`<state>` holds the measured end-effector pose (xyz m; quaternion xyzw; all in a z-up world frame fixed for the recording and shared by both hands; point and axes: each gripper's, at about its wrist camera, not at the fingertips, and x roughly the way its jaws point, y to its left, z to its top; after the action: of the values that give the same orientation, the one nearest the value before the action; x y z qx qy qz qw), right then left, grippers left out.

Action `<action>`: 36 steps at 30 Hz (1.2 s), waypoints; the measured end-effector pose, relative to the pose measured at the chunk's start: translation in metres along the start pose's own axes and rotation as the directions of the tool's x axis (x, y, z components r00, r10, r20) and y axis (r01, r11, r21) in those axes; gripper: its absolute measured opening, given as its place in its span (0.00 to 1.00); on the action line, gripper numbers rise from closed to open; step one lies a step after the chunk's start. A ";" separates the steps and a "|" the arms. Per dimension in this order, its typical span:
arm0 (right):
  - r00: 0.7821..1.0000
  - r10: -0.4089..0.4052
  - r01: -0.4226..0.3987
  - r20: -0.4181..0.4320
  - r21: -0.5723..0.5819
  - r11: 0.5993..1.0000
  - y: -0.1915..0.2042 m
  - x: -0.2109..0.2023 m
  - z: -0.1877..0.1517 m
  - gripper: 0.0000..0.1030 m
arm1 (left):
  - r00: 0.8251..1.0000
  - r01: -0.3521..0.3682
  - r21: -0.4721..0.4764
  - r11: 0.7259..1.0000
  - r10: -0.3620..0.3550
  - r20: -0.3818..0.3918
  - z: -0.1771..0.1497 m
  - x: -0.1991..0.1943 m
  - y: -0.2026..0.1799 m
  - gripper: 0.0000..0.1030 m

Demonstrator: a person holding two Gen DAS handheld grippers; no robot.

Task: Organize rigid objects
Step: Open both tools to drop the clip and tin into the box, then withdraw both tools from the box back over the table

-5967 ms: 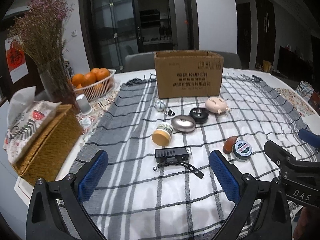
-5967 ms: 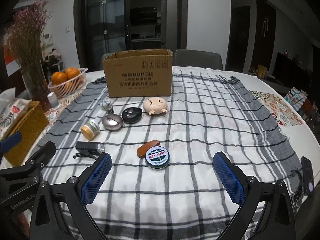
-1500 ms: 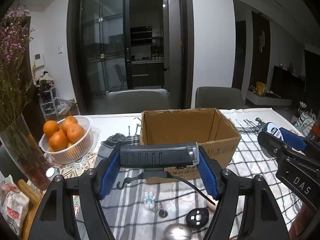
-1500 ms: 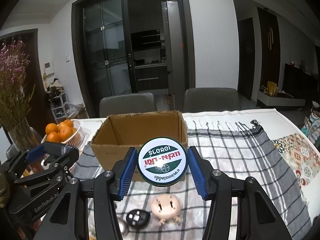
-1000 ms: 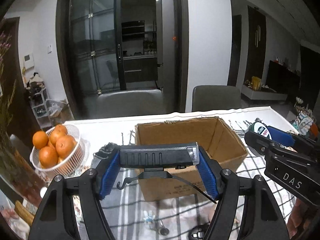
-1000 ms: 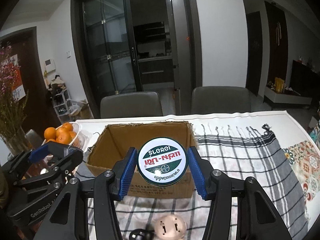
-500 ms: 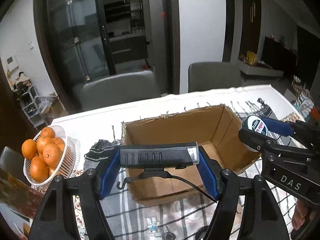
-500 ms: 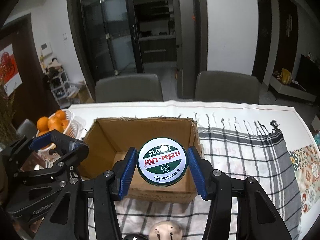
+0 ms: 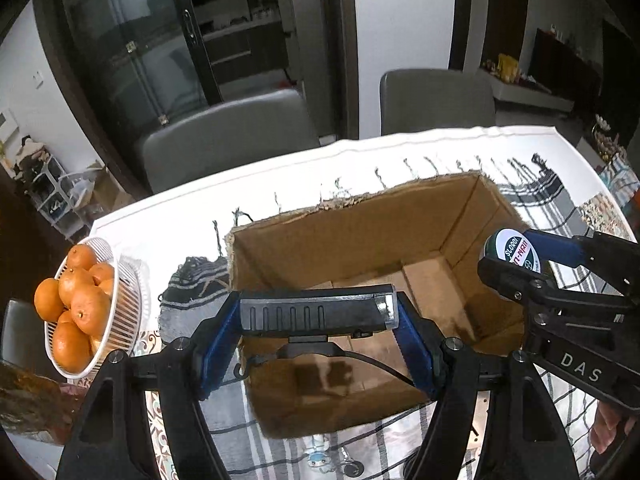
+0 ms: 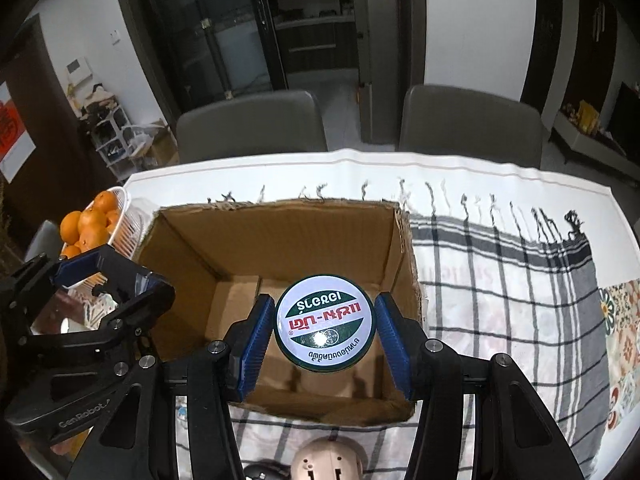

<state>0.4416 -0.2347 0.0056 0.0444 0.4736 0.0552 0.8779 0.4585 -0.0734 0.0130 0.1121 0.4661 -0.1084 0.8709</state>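
An open cardboard box (image 9: 360,236) (image 10: 280,240) stands on the checked cloth, its inside bare. My left gripper (image 9: 318,314) is shut on a black bar-shaped device (image 9: 316,312) with a thin strap hanging under it, held over the box's near left part. My right gripper (image 10: 325,328) is shut on a round green-and-white tin (image 10: 325,328), lid facing the camera, over the box's near right part. In the left wrist view that tin (image 9: 514,250) shows at the right, above the box's right wall.
A white basket of oranges (image 9: 80,300) stands left of the box. A beige doll-face toy (image 10: 328,460) and a small dark object lie on the cloth (image 10: 500,280) in front of the box. Two grey chairs (image 10: 252,128) stand behind the table.
Both grippers have moved forward and tipped downward, so the box's inside now lies under the device and the tin. Both grips are unchanged.
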 end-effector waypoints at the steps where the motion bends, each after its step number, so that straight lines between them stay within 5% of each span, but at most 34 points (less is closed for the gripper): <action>1: 1.000 0.002 -0.002 -0.010 0.003 1.000 -0.002 0.003 0.000 0.51 | 1.000 -0.007 -0.001 1.000 0.007 -0.005 0.001 0.002 0.000 0.72; 5: 1.000 0.011 -0.011 -0.026 0.015 1.000 -0.005 0.009 0.000 0.54 | 0.999 -0.029 -0.013 0.999 0.029 0.013 0.000 0.000 -0.001 0.85; 17: 0.994 -0.054 0.053 0.099 0.006 0.999 0.000 -0.034 -0.009 0.55 | 0.985 -0.089 -0.064 0.994 0.097 0.143 -0.020 -0.053 0.004 0.86; 36: 0.946 -0.086 0.089 0.312 0.004 0.996 0.037 -0.135 -0.070 0.71 | 0.926 -0.113 -0.106 0.988 0.144 0.348 -0.104 -0.152 0.009 0.91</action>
<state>0.3075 -0.2153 0.0837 0.0269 0.3302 0.0109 0.9435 0.2965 -0.0216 0.0850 0.0844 0.2973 -0.0499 0.9497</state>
